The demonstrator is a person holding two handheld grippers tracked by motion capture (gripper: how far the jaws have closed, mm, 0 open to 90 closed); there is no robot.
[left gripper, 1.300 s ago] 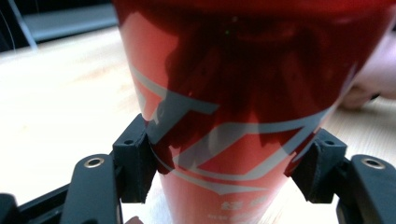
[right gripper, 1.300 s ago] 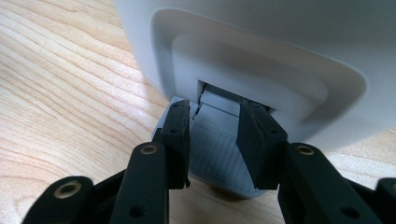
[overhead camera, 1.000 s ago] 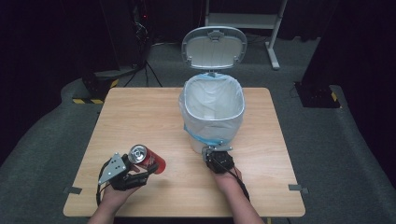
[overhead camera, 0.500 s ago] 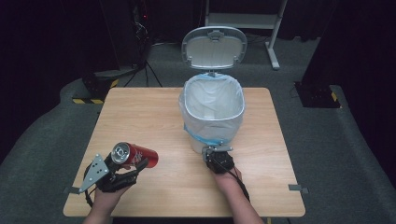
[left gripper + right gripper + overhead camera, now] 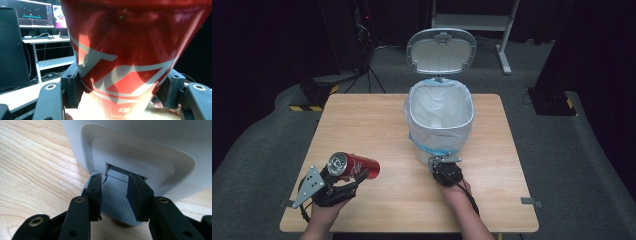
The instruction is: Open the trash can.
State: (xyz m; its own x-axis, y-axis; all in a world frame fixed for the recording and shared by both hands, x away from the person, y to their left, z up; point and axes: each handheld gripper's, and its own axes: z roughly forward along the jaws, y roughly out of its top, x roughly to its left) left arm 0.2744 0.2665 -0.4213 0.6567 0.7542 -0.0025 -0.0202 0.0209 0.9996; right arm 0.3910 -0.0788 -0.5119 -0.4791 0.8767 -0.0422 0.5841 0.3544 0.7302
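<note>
Since a second ago the left gripper has pulled back toward the table's near-left corner, jaws clamped on the can, which lies sideways above the wooden table. Glossy red cylinder, white swirls, silver top. Right gripper sits with jaws partly apart over the ribbed grey pedal of the smooth white bin, lid up, thin plastic liner inside.

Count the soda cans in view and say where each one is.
1. A red soda can is held on its side in the left gripper, above the table's near left corner. Any cans lying deep in the lined pedal bin would be hidden.
</note>
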